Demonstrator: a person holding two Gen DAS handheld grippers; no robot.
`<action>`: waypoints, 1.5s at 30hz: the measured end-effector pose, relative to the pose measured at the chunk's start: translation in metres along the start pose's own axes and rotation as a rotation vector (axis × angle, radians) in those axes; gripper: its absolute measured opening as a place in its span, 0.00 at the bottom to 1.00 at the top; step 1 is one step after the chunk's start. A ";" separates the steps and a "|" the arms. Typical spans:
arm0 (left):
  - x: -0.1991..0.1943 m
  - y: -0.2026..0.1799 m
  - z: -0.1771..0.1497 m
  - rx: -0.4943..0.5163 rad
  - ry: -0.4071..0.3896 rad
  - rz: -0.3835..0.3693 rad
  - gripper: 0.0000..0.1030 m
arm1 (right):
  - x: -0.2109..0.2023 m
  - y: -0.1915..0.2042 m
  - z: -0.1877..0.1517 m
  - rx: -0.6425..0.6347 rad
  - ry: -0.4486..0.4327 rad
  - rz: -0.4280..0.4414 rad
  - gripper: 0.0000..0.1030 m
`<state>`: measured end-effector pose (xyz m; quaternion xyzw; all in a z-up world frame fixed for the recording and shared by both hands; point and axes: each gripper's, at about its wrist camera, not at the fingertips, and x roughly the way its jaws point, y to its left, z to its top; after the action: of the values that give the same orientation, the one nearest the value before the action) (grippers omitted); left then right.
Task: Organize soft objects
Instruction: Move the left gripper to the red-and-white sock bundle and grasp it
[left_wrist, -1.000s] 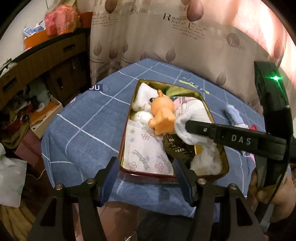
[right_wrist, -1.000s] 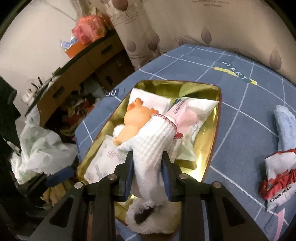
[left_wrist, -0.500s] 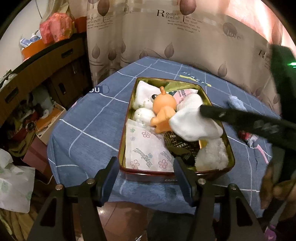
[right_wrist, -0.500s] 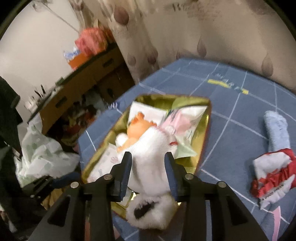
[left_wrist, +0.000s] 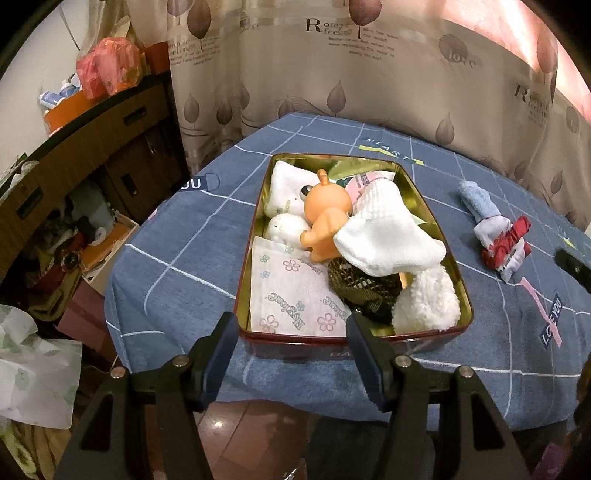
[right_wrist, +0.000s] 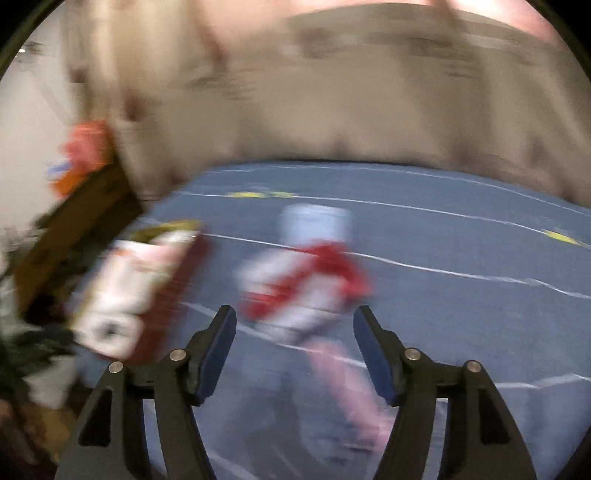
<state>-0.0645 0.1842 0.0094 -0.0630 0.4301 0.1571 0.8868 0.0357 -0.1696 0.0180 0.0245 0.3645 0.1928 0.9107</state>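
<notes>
A gold tin on the blue tablecloth holds a white sock, an orange doll, a tissue pack, a fluffy white sock and a dark mesh item. A red-and-white sock and a light blue sock lie on the cloth to its right. My left gripper is open and empty at the tin's near edge. My right gripper is open and empty, facing the red-and-white sock and the blue sock in a blurred view; the tin is at its left.
A leaf-print curtain hangs behind the table. A wooden cabinet with clutter stands at the left, with boxes and a plastic bag on the floor. The table's near edge lies just beyond my left fingers.
My right gripper opened and let go of the white sock, which now lies in the tin. It then swung right toward the socks on the cloth. My left gripper pulled back a little.
</notes>
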 end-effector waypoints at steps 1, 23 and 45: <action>0.000 0.000 0.000 0.004 -0.001 0.004 0.60 | -0.001 -0.019 -0.003 0.015 0.000 -0.046 0.62; -0.029 -0.036 0.005 0.123 -0.108 0.079 0.64 | 0.006 -0.169 -0.035 0.186 0.078 -0.349 0.90; 0.083 -0.260 0.098 0.715 0.120 -0.408 0.64 | 0.007 -0.169 -0.035 0.190 0.074 -0.247 0.93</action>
<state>0.1429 -0.0180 -0.0007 0.1560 0.4872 -0.1848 0.8391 0.0733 -0.3268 -0.0442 0.0582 0.4145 0.0446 0.9071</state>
